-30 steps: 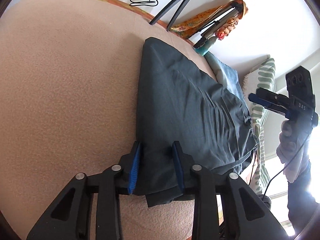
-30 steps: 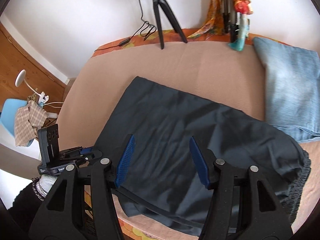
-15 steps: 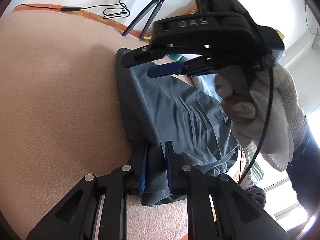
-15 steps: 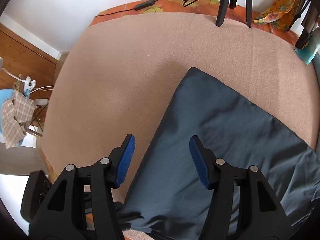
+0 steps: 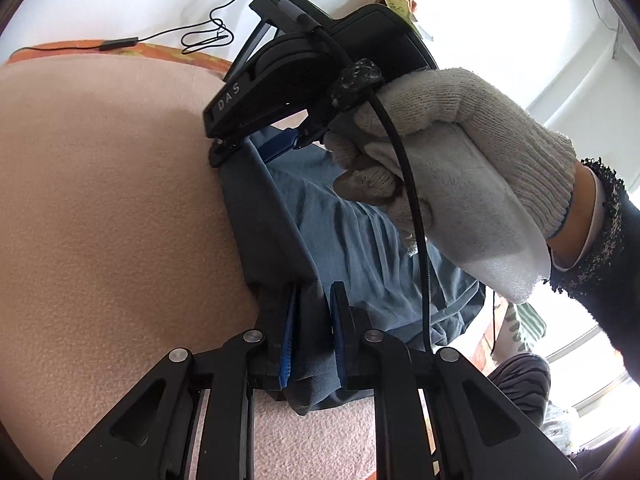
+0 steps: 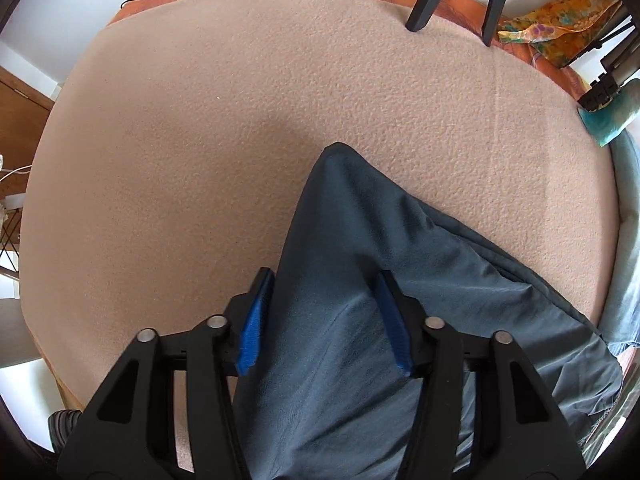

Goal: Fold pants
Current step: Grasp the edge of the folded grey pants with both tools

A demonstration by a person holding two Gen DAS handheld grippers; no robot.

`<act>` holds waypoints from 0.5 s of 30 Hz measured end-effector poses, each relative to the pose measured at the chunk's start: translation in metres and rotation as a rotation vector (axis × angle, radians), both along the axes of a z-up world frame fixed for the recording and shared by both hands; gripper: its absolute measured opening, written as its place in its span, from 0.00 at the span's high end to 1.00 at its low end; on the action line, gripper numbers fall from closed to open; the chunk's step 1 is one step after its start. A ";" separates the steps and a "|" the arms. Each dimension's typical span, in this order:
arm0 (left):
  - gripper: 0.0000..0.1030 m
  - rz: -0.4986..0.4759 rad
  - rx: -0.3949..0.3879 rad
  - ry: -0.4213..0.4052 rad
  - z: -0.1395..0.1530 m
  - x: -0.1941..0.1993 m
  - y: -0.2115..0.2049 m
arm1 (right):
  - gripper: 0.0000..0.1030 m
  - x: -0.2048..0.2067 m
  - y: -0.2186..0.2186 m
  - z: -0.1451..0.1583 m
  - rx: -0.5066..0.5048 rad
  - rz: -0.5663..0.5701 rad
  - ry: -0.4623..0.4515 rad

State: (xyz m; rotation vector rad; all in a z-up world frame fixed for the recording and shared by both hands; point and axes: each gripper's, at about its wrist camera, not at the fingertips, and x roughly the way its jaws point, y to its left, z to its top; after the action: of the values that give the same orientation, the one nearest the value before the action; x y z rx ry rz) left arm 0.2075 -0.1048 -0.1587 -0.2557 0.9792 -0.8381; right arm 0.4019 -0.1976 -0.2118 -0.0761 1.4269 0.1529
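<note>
Here, pants point(image 6: 360, 320) lie half-folded on blanket-covered bed point(image 6: 200, 140), long axis running from near end out to far corner. My left hand-held gripper point(image 5: 312, 332) narrow, pinching near edge of pants. My right hand-held gripper point(image 6: 320, 320) points down over far end, jaws just been closing, fold of cloth between them, pads at fabric's sides; firm grip not certain. Right sits nearer far corner, my gloved hand point(image 5: 452, 160) driving it. Lettering "DAS" readable on right tool's body.

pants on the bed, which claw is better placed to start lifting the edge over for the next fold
Left, probably. The left claw is already pinched on the pants at their near edge. The right claw straddles a corner, its jaws just closing.
</note>
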 end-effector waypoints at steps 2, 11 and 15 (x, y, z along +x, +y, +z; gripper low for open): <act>0.59 0.013 0.051 -0.002 -0.002 0.001 -0.002 | 0.86 -0.001 -0.008 0.002 0.056 -0.011 0.013; 0.95 -0.029 -0.007 0.134 -0.030 0.009 -0.004 | 0.96 -0.017 -0.052 0.026 0.227 -0.082 -0.061; 0.96 0.005 -0.084 0.091 -0.009 0.022 0.014 | 0.97 -0.013 -0.071 0.055 0.323 -0.132 -0.136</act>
State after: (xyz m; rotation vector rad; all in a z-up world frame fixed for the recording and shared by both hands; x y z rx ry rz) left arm 0.2295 -0.0910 -0.1675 -0.3706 1.0287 -0.8703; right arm 0.3888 -0.2684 -0.1572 0.2685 1.2514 0.2623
